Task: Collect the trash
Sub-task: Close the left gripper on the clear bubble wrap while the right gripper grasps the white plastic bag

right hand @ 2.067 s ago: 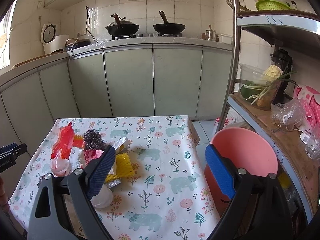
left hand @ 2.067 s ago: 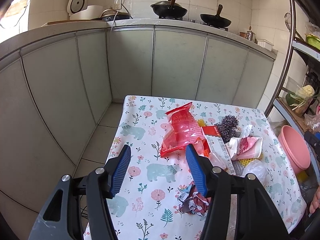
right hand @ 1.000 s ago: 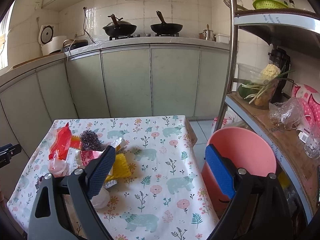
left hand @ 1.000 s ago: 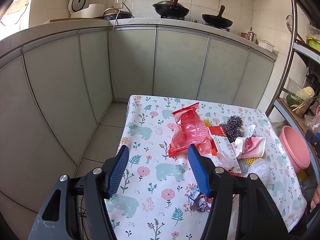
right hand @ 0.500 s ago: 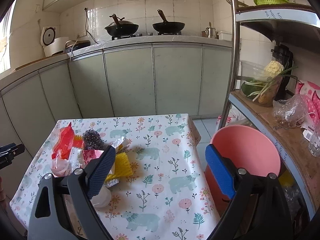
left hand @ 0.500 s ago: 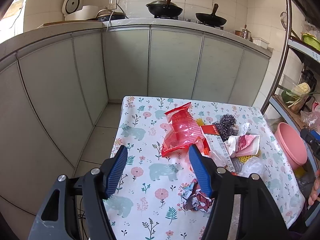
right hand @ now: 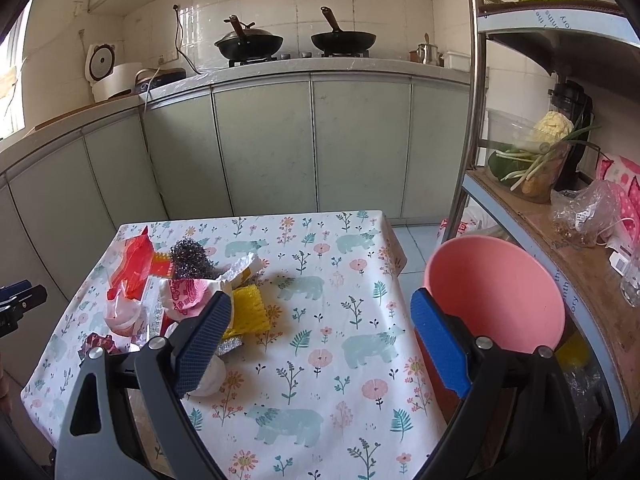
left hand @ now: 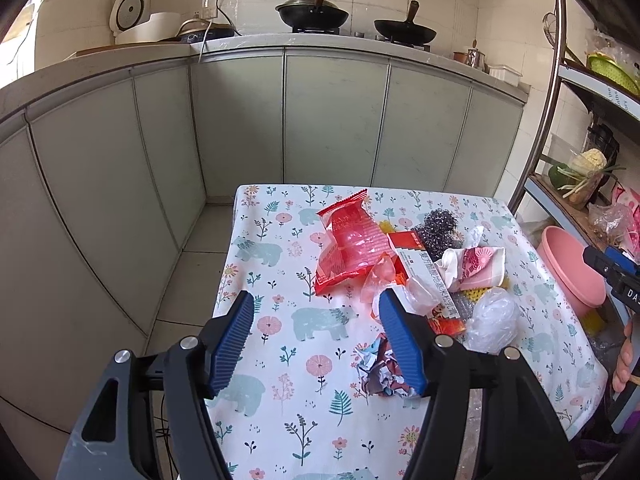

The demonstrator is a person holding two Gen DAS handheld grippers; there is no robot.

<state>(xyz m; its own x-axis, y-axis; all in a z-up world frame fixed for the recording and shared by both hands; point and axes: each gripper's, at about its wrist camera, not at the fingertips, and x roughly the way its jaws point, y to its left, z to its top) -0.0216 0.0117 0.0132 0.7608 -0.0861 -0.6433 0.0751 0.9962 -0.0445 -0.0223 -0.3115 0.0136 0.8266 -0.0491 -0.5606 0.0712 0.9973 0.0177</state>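
A heap of trash lies on a floral tablecloth [left hand: 276, 272]: a red plastic wrapper [left hand: 348, 248], a steel scouring ball [left hand: 438, 228], a pink-and-white crumpled wrapper [left hand: 476, 266], a clear bag [left hand: 492, 320], a crumpled colourful paper [left hand: 380, 372] and a yellow sponge [right hand: 248, 308]. My left gripper [left hand: 316, 328] hovers open above the table's near left part, with nothing between its fingers. My right gripper [right hand: 320, 328] hangs open over the table's right half, also empty, and its tip [left hand: 612, 268] shows at the right edge of the left wrist view.
A pink bin [right hand: 496, 288] stands off the table's right side, under a metal shelf [right hand: 560, 248] holding vegetables and bags. Grey-green kitchen cabinets [left hand: 332, 124] run behind the table, with two woks on the counter. A person's fingers [left hand: 624, 360] show at the far right.
The left wrist view shifted slightly; the left jaws stand a little wider than before. The right gripper holds its place. The trash lies as before.
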